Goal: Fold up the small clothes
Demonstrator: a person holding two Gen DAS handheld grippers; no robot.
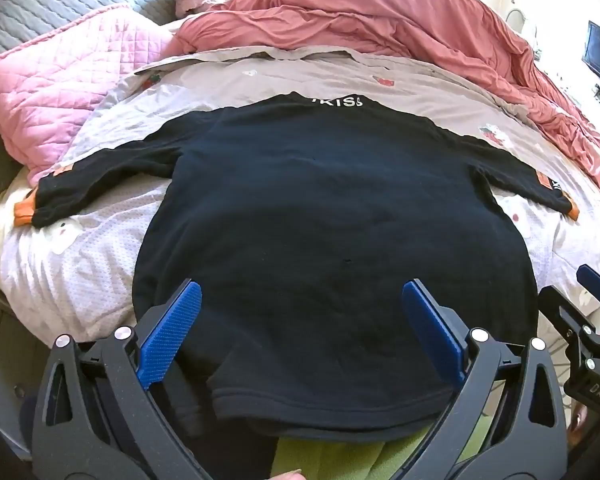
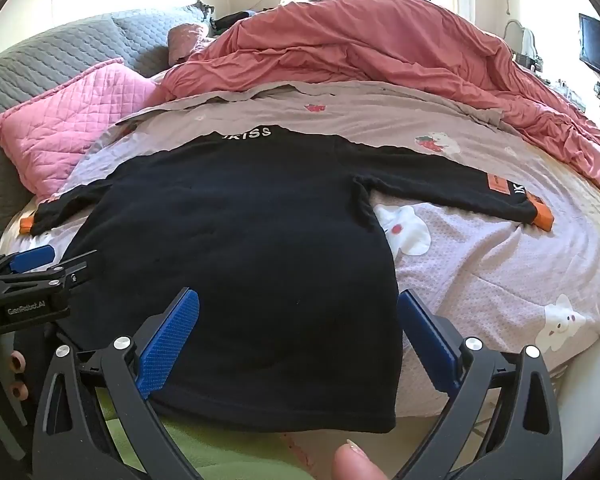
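A small black sweatshirt (image 1: 320, 208) with orange cuffs and white lettering at the collar lies flat on the bed, back up, sleeves spread to both sides; it also shows in the right wrist view (image 2: 240, 248). My left gripper (image 1: 300, 332) is open and empty, hovering over the hem on the left part of the shirt. My right gripper (image 2: 298, 340) is open and empty over the hem at the shirt's right edge. The right gripper shows at the far right of the left wrist view (image 1: 592, 320), the left gripper at the left of the right wrist view (image 2: 32, 268).
The shirt rests on a lilac printed sheet (image 2: 500, 264). A pink quilted pillow (image 1: 68, 92) lies at the left, a rumpled red duvet (image 1: 380, 20) at the back and right. A green cloth (image 1: 340, 456) is at the near edge. A screen (image 2: 598, 48) stands far right.
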